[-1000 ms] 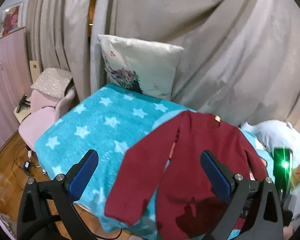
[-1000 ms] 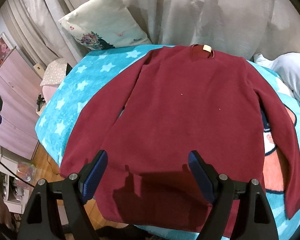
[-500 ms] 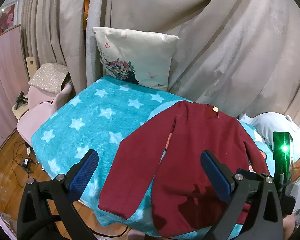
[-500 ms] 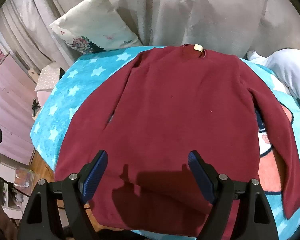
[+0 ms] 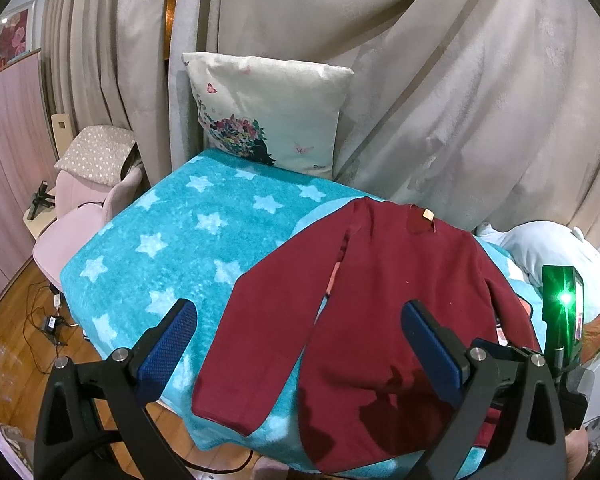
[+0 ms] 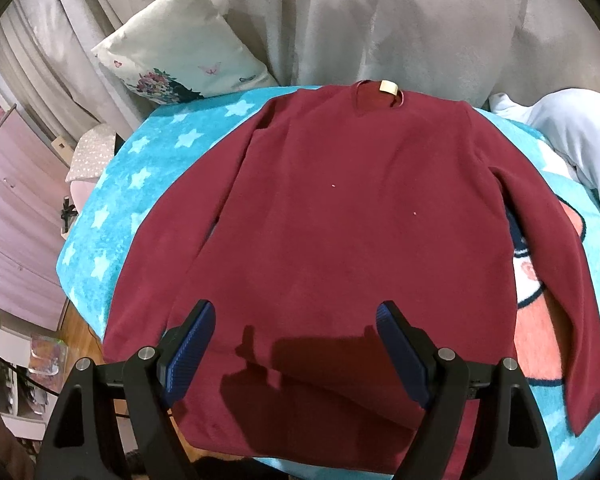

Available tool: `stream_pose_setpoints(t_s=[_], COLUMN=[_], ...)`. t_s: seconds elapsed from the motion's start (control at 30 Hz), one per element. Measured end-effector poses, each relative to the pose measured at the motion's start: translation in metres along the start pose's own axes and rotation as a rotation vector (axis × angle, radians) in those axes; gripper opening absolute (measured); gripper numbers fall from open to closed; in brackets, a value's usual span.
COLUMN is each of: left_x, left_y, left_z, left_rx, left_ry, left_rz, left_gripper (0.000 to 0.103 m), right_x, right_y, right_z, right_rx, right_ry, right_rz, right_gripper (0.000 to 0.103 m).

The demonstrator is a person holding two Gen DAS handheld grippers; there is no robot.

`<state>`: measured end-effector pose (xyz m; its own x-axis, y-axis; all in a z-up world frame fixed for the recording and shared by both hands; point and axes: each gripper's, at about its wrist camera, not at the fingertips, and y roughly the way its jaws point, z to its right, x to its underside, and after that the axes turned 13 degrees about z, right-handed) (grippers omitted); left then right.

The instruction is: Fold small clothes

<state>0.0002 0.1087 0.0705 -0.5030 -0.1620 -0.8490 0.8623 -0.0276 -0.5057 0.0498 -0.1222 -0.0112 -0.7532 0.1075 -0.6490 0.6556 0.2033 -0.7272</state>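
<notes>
My left tongs (image 5: pixel 298 334) and right tongs (image 6: pixel 294 338) gape wide, holding nothing. The maroon sweater (image 6: pixel 352 216) lies flat ahead of both, now sitting lower and nearer than a second ago.

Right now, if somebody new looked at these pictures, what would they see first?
First the dark red sweater, spread flat with both sleeves out on the bright turquoise star blanket. Both grippers, left and right, hang open above its near hem, holding nothing. Behind stands a white pillow with flowers, leaning on the beige curtain.
</notes>
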Motion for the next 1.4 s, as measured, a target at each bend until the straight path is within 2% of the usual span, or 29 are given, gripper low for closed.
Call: stream_pose_setpoints(t_s=[0.57,1.07,1.4], left_x=[0.013,0.01,0.003], left_y=[-0.003,0.003,0.024], left_z=[0.01,-0.006,-0.012], left_rx=[-0.019,-0.051,-0.004], left_ry=[0.003,-0.012,0.002], left_rz=[-0.016,-0.027,-0.046], left_gripper=[0.102,0.102,0.102], right_x=[0.007,0.008,0.006], right_y=[0.006,0.024,0.032], right_z=[0.008,-0.015,-0.013], right_rx=[-0.012,-0.044,-0.005], right_ry=[-0.007,-0.045,-0.012], right_rz=[-0.028,-0.055,-0.061], right_gripper=[0.086,0.086,0.086])
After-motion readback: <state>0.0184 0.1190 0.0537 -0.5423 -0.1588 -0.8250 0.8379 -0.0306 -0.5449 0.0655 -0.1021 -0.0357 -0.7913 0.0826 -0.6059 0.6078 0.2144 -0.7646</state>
